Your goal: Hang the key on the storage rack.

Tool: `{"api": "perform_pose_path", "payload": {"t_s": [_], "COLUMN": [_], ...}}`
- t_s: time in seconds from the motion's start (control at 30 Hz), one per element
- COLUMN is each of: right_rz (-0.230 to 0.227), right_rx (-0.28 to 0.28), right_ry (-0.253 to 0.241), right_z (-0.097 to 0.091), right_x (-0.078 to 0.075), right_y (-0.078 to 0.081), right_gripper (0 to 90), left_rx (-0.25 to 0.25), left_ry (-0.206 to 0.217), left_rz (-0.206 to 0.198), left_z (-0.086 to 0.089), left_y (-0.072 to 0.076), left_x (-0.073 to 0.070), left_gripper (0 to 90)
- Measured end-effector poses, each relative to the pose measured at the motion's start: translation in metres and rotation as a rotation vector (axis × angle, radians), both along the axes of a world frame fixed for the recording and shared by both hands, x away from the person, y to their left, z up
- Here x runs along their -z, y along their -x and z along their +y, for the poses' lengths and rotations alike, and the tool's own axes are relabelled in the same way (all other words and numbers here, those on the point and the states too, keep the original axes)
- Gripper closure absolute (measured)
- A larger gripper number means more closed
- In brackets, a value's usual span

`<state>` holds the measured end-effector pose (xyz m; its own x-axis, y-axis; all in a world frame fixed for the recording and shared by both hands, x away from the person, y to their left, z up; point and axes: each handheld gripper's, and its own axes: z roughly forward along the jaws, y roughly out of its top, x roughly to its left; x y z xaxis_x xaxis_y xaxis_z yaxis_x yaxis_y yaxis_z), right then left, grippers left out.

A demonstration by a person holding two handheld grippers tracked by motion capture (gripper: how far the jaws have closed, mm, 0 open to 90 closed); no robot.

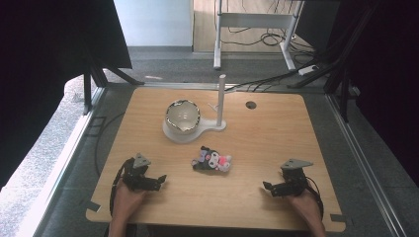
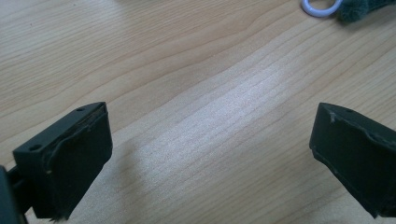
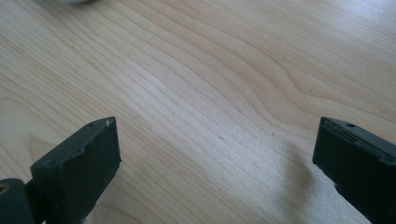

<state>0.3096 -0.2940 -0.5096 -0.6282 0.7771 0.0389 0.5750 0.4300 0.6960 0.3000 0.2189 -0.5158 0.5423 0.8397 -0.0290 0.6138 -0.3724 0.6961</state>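
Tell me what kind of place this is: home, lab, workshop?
Probably a lab or data-collection rig, not a home. A bare wooden table sits between black curtains, loose cables run over the floor behind it, and a person holds the left gripper and the right gripper over staged props.

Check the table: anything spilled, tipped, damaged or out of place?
Nothing stands out. The glossy round bowl sits upright on the white stand base beside its upright white post. The small dark plush toy with pink and white patches lies mid-table. Both tools, left and right, are open and hold nothing.
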Motion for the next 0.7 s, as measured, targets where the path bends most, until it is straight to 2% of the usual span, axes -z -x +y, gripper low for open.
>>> {"api": "perform_pose_path", "payload": {"t_s": [0.3,0.47,0.7], "right_rz": [0.001,0.015,0.03], "right_rx": [-0.019,-0.054,-0.086], "right_ry": [0.003,0.037,0.059], "right_z": [0.007,0.013,0.018], "right_x": [-0.007,-0.014,-0.023], "right_y": [-0.005,-0.01,-0.017], "right_gripper": [0.7,0.8,2.2], "left_rx": [-0.002,-0.002,0.001], "left_ry": [0.005,0.008,0.004], "left_rz": [0.011,0.017,0.024], "left_z": [0.001,0.002,0.002], "left_y": [-0.002,-0.003,-0.003], "left_x": [0.004,0.006,0.006], "left_gripper": [0.0,0.0,0.0]}}
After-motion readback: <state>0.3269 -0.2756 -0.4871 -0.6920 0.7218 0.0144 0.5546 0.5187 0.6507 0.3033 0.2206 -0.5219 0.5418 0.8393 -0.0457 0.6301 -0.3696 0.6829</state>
